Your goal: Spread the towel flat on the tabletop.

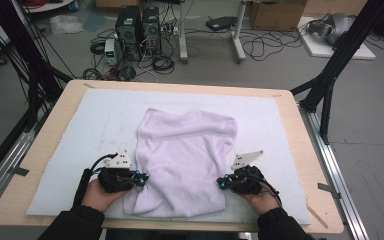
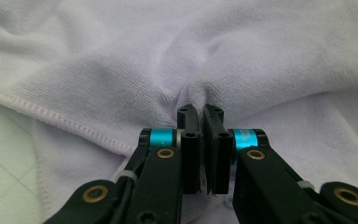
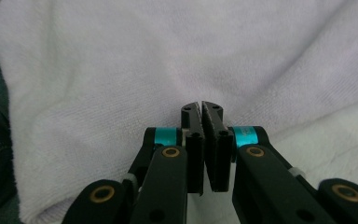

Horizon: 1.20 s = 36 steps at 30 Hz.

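On the white mat (image 1: 70, 165), both hand-held grippers pinch the towel (image 1: 185, 155).

Overhead view; two close towel (image 1: 185, 160) views

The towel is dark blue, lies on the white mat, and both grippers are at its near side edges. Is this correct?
Not quite: the towel is pale lilac-white, not dark blue, as the high view shows. It lies on the white mat, with the left gripper and right gripper at its near side edges.
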### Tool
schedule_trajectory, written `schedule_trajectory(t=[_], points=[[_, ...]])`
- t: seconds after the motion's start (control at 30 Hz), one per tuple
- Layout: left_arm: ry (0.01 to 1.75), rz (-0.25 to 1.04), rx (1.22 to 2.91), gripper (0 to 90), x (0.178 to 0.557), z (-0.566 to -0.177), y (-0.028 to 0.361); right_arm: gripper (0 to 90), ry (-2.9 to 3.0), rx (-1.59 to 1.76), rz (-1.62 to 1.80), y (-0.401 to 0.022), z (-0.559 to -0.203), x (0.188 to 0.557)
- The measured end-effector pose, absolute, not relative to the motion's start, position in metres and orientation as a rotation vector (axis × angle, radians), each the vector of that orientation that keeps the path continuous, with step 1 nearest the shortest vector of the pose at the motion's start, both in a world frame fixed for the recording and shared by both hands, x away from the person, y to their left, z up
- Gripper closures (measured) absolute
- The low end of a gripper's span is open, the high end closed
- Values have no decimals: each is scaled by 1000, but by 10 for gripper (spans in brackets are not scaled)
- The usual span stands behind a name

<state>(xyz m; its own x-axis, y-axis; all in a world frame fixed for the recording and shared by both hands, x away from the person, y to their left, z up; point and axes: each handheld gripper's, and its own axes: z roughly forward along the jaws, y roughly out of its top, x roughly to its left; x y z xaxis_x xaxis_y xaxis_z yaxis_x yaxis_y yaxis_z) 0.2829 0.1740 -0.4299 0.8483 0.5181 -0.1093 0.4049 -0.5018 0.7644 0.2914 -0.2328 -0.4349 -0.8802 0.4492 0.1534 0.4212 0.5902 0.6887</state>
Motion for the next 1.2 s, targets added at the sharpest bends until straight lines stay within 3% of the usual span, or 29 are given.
schedule_trajectory(t=[0.17,0.33,0.5,0.6,0.67,0.77,0.83,1.03,1.2], points=[[691,198,2111,862,289,-416,183,882,2715,721,1282,-224,-401,306],[763,275,2059,863,297,-407,197,882,2715,682,1299,-202,-390,324],[860,252,2028,858,311,-419,206,882,2778,661,1213,-161,-405,349],[858,232,2033,788,311,-425,205,876,2843,683,1128,-148,-424,359],[854,240,2033,683,308,-424,207,844,2845,691,1158,-149,-425,358],[834,242,2004,607,301,-418,213,735,2770,696,1257,-162,-408,350],[823,255,1987,564,295,-413,216,732,2708,680,1314,-174,-396,342],[763,208,2005,616,279,-414,210,748,2731,658,1317,-200,-406,318],[731,169,2090,619,278,-428,195,666,2785,660,1272,-201,-428,307]])
